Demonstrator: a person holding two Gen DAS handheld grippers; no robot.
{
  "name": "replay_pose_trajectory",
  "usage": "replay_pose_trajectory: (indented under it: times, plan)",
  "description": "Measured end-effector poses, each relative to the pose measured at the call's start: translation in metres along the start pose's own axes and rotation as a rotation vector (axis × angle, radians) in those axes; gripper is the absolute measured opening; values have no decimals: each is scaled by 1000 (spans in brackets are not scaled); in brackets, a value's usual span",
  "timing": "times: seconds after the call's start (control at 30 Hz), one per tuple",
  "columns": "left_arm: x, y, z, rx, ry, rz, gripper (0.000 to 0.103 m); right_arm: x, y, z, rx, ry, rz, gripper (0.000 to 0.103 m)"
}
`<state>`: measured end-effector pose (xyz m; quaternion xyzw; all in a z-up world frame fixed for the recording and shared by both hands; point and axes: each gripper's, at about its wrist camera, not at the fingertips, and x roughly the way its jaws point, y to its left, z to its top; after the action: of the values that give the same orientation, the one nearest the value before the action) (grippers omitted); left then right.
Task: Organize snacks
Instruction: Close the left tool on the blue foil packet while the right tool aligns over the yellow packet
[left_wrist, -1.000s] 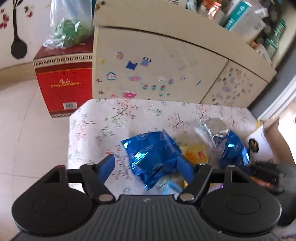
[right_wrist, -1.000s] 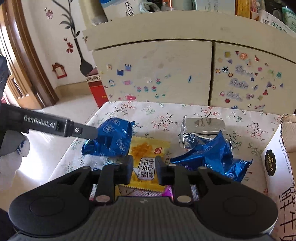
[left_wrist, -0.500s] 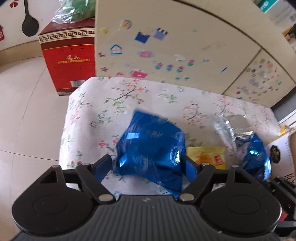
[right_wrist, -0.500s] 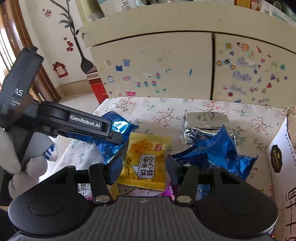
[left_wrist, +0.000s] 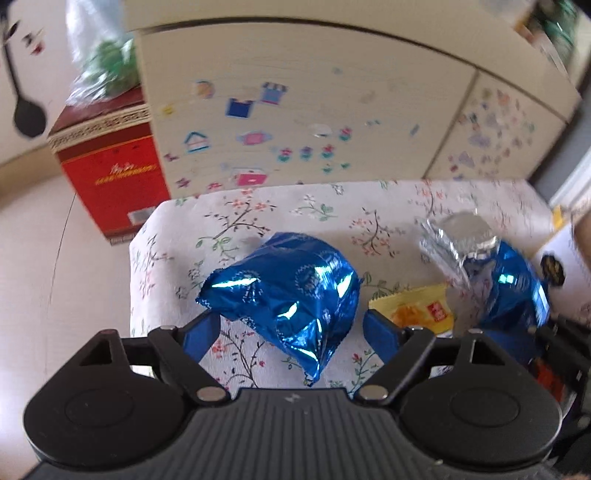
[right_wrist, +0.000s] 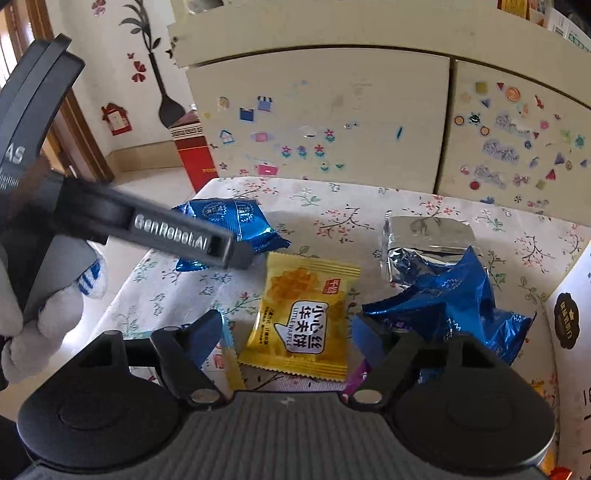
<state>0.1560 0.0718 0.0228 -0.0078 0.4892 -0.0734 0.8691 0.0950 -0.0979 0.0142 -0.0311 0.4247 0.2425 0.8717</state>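
The counter carries a floral cloth and stands against a cream cabinet covered in stickers. A red box sits on the floor at the cabinet's left end.

Snacks on the counter:
- Blue foil packet, left side, lying between the fingers of the left gripper. The fingers have just been opening; they stand apart, and the pads do not press on the packet.
- Yellow waffle packet, centre, lying between the fingers of the right gripper. These fingers have also just been opening and stand clear of the packet on both sides.
- Silver foil packet, right rear, touching a crumpled second blue packet in front of it.

A white carton stands at the counter's right edge; its contents cannot be seen.

Both grippers point downward toward the counter. A gloved hand holds the left gripper's body, which crosses in front of the blue foil packet in the right wrist view.
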Motion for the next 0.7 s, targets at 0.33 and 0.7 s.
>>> replay_pose_trajectory:
  times: [0.33, 0.7]
  plan:
    - [-6, 7, 0, 165, -9, 3, 85, 8, -2, 3, 14, 21, -41, 80]
    - [-5, 10, 12, 266, -67, 1, 88, 13, -8, 4, 48, 34, -41, 67]
